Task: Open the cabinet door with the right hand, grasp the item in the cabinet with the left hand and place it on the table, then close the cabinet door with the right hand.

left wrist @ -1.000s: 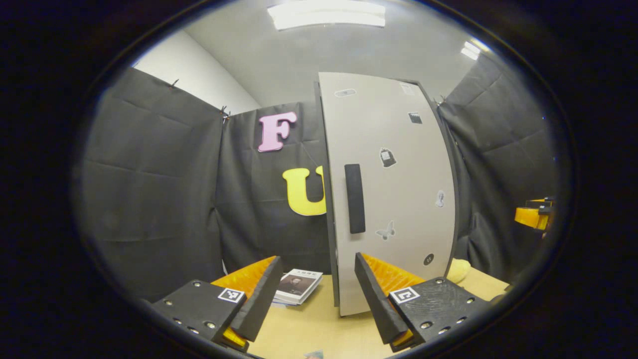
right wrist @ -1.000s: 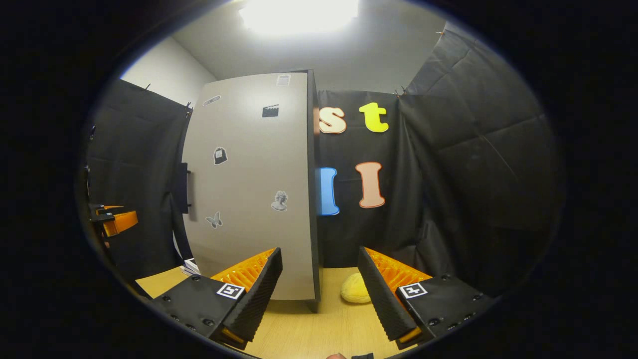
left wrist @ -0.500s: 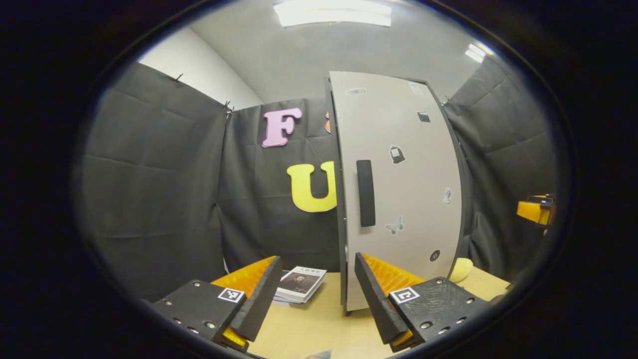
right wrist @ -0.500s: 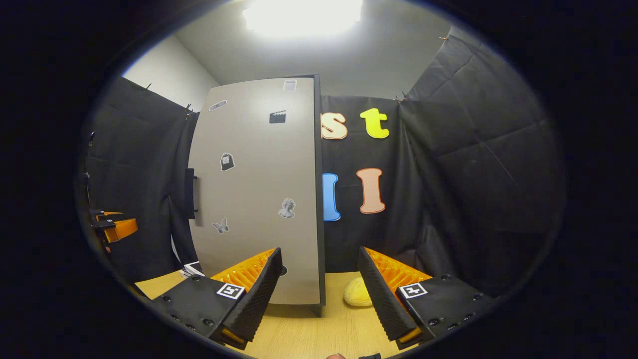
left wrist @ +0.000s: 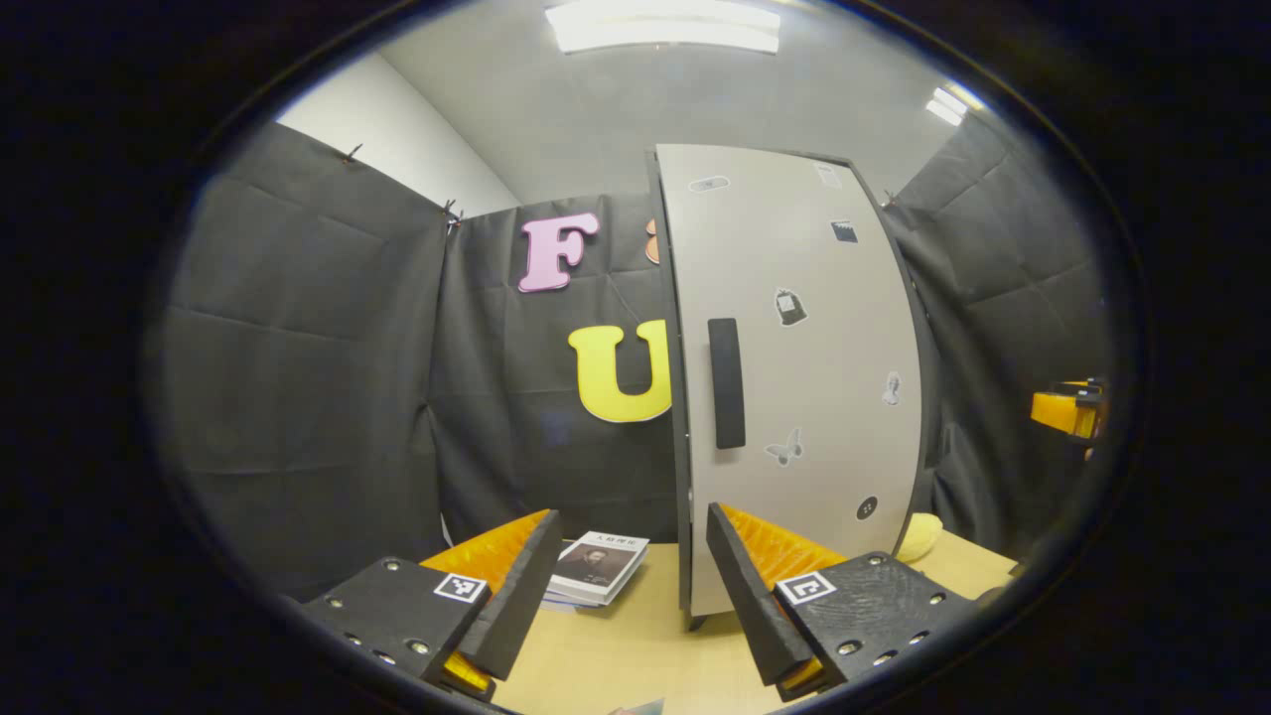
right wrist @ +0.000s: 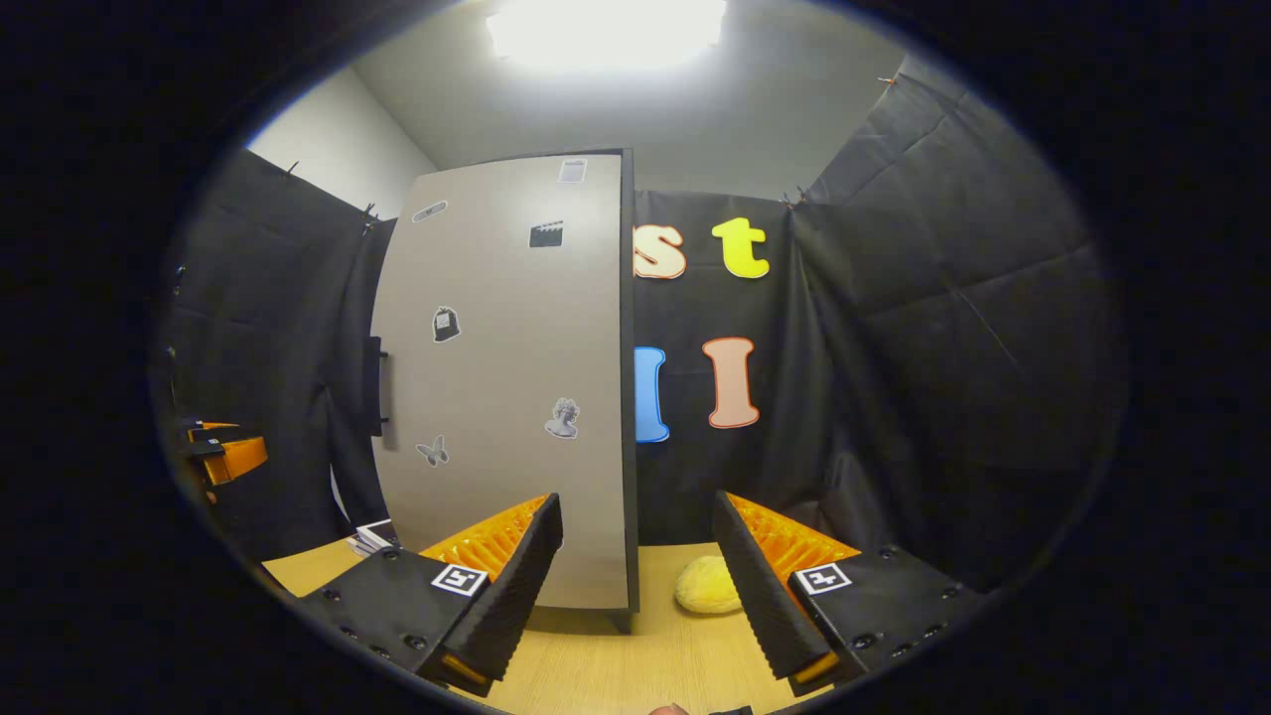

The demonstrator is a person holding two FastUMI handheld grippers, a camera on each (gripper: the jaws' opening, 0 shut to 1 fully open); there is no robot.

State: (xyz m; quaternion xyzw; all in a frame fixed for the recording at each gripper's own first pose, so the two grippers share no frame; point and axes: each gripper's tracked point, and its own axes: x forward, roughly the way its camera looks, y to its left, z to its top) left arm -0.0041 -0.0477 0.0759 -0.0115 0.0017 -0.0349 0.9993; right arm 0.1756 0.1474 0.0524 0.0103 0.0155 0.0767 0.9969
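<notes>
The cabinet (left wrist: 794, 377) stands tall on the table (left wrist: 616, 655), its long side running straight up. Its door (right wrist: 506, 397) is closed flat against the front. In the left gripper view the cabinet rises ahead of the left gripper (left wrist: 631, 596) and a little to its right. In the right gripper view the cabinet is ahead and to the left of the right gripper (right wrist: 635, 586). The handle (left wrist: 726, 383) is a dark upright bar near the door's left edge, and it sits above the left gripper's right finger. From the right gripper it shows side-on at the door's far left edge. A few small stickers (right wrist: 447, 324) dot the door. Whatever is inside the cabinet is hidden behind the closed door.

Both grippers hang over the table with fingers spread wide and nothing between them, neither touching the cabinet. Far off at the right edge of the left gripper view is the right gripper, and the left gripper shows far off at the left edge of the right gripper view.

A small stack of books (left wrist: 601, 566) lies flat on the table just ahead of the left gripper, left of the cabinet's foot. A yellow lump (right wrist: 707, 585) rests on the table just right of the cabinet, between the right gripper's fingers in its view.
</notes>
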